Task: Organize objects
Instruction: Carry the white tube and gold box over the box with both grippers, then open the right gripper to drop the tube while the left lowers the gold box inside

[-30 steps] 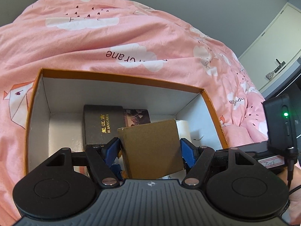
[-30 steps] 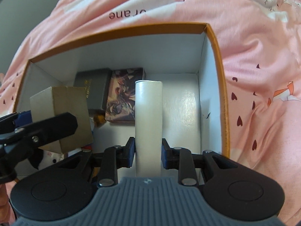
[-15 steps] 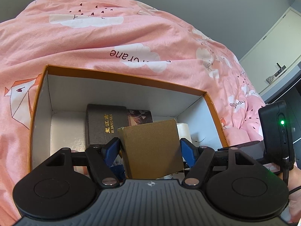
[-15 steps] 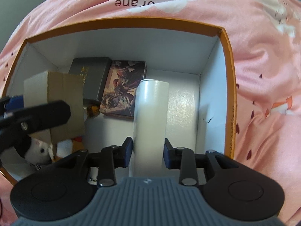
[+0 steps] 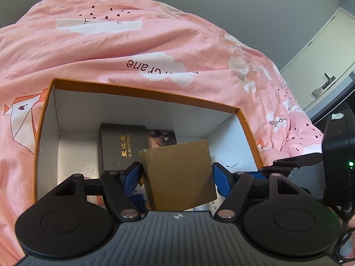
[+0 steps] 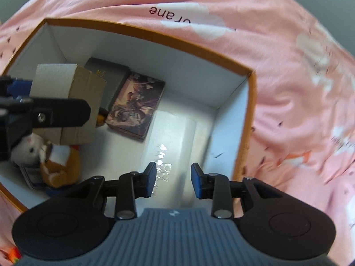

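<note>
Left wrist view: the left tongs [image 5: 177,175] are clenched on a brown cardboard box [image 5: 179,175], blue pads pressed on both its sides, held over the inside of an orange-rimmed storage box [image 5: 142,93] with white walls. The storage box sits on a bed under a pink quilt [image 5: 111,51] printed with clouds and paper cranes. Inside it, against the far wall, lies a dark grey box with gold lettering [image 5: 122,146]; a card pack with illustrated cover [image 5: 164,136] lies just beside it. Part of the right tongs' black frame shows at the right edge.

Right wrist view (blurred): the right tongs [image 6: 173,180] are released, pads parted and clear of the white tube [image 6: 175,135]. The tube lies flat on the storage box floor, near the right wall [image 6: 230,119], just beside the card pack [image 6: 135,106]. The grey box [image 6: 108,75] touches the card pack's far side. The cardboard box [image 6: 66,97] hangs tilted in the left tongs at the left. Below it rest a white plush toy [image 6: 28,148] and an orange plush toy [image 6: 61,166], touching each other.
</note>
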`<act>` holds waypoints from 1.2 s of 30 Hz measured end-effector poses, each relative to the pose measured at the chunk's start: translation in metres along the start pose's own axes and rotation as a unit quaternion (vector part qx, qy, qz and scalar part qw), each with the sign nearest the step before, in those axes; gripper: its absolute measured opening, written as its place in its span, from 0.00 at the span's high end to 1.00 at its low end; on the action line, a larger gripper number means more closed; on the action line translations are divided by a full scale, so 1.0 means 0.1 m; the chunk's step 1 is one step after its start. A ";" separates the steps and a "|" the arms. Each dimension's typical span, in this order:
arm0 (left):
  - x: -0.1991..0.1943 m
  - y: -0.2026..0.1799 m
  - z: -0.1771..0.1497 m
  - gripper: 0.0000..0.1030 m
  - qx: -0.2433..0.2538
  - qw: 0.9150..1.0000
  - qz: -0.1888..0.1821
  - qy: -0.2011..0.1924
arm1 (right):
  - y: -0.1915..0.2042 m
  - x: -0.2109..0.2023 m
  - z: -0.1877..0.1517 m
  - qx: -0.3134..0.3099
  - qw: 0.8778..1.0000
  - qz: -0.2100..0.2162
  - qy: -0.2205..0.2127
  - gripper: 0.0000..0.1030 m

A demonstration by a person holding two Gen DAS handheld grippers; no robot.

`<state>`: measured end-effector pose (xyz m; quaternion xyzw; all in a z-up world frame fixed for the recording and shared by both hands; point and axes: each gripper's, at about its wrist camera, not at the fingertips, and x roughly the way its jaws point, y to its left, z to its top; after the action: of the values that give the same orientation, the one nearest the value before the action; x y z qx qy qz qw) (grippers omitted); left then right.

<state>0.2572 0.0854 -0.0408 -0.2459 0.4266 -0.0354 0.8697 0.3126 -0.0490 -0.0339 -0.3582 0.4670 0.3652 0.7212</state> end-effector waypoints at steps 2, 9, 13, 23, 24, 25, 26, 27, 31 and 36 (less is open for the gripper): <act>0.01 0.00 0.01 0.23 -0.002 1.000 -0.001 -0.001 | -0.01 -0.03 0.00 -0.011 1.000 0.021 -0.007 0.67; 0.04 0.02 0.04 0.23 0.001 1.000 0.010 -0.005 | 0.10 0.11 0.02 -0.051 0.995 0.089 -0.003 0.84; 0.05 0.04 0.06 0.23 0.003 1.000 0.010 -0.002 | 0.11 0.29 0.03 -0.044 0.993 0.110 0.019 0.91; 0.17 0.01 0.08 0.22 0.010 1.000 0.005 0.007 | -0.13 0.43 0.02 0.003 0.993 0.110 0.042 1.00; 0.18 0.00 0.09 0.22 0.012 1.000 0.006 0.008 | -0.15 0.43 0.02 0.005 0.993 0.113 0.042 1.00; 0.19 0.00 0.09 0.22 0.013 1.000 0.007 0.009 | -0.15 0.42 0.03 0.002 0.993 0.115 0.042 1.00; 0.20 0.00 0.10 0.22 0.015 1.000 0.007 0.010 | -0.14 0.40 0.04 -0.007 0.992 0.116 0.040 0.98; 0.21 0.00 0.11 0.23 0.017 1.000 0.008 0.011 | -0.13 0.36 0.05 -0.018 0.993 0.115 0.030 0.94; 0.26 -0.02 0.16 0.23 0.024 1.000 0.011 0.014 | -0.12 0.19 0.15 -0.086 0.993 0.068 -0.040 0.88; 0.32 -0.04 0.24 0.23 0.032 0.999 0.016 0.014 | -0.17 0.24 0.37 -0.148 0.985 0.033 -0.081 0.72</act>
<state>0.2963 0.0828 -0.0496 -0.2104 0.4411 -0.0391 0.8716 0.3495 -0.0211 -0.0417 -0.4143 0.3597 0.4818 0.6833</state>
